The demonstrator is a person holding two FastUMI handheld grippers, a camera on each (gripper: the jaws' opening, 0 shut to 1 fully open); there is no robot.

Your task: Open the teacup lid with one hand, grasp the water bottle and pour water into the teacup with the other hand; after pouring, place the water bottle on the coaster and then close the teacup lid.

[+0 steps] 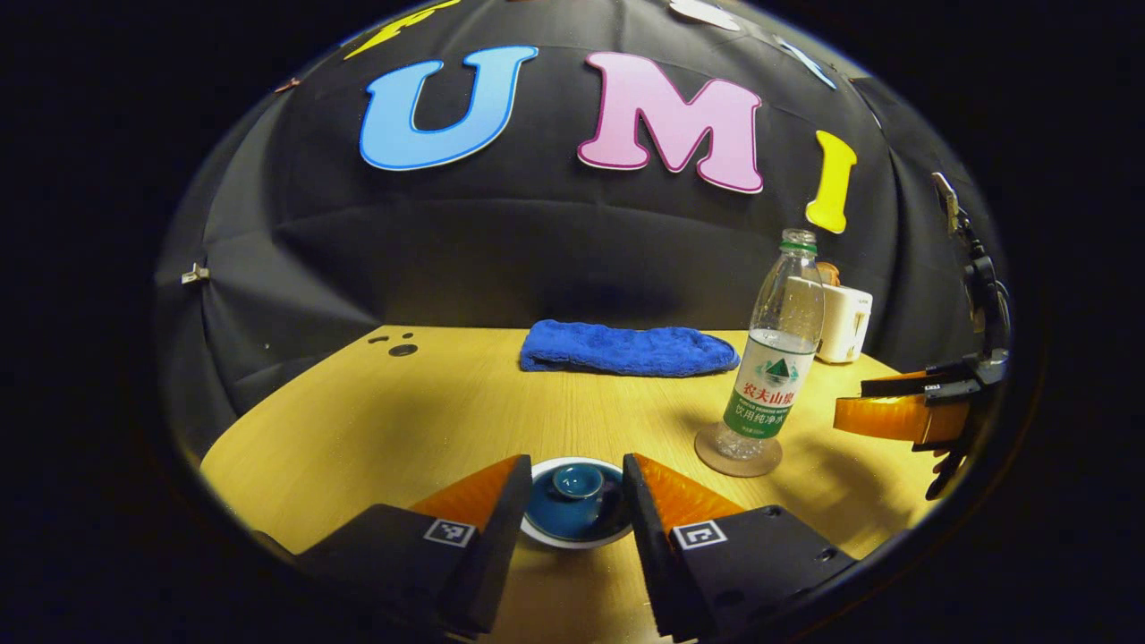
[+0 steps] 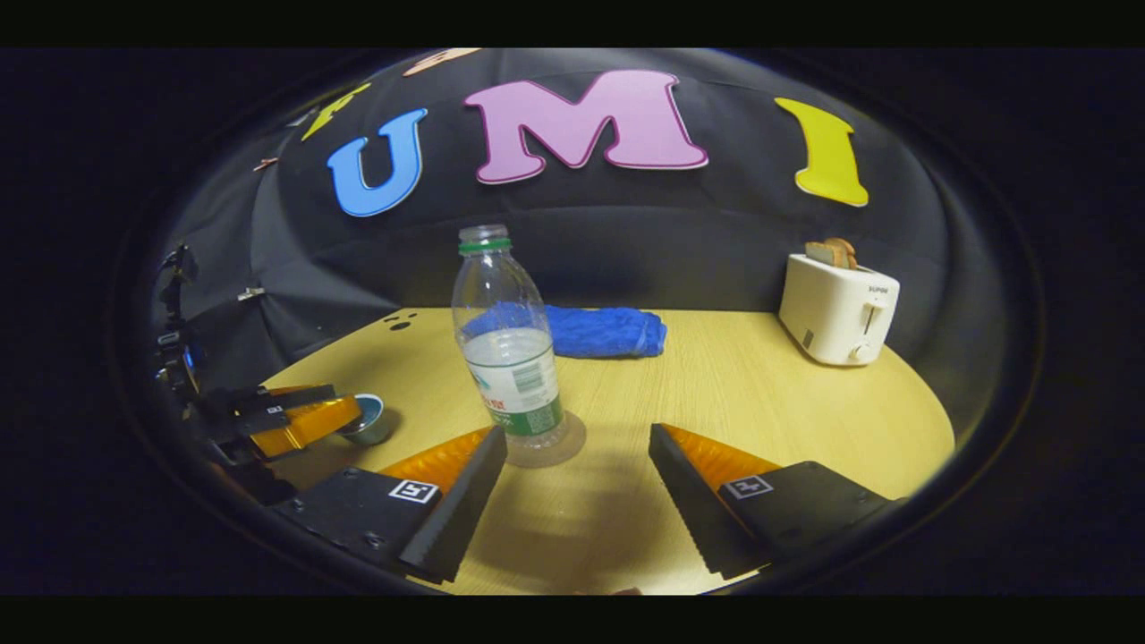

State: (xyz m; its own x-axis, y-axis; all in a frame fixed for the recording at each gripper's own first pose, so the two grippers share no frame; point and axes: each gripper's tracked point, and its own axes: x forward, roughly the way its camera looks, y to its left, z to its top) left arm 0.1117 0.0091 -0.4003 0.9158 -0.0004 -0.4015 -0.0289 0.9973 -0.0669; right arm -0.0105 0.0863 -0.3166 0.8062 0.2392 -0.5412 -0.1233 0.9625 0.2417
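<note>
Black cloth wall (image 1: 501, 241) behind a pale wooden table (image 1: 429, 420).

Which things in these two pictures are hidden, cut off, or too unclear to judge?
- Teacup, left gripper view: its sides are hidden behind the left gripper fingers; whether they touch it is unclear.
- Teacup, right gripper view: half covered by the left gripper.
- Coaster, right gripper view: its near edge is behind a finger of the right gripper.
- Toaster, left gripper view: partly behind the bottle.
</note>
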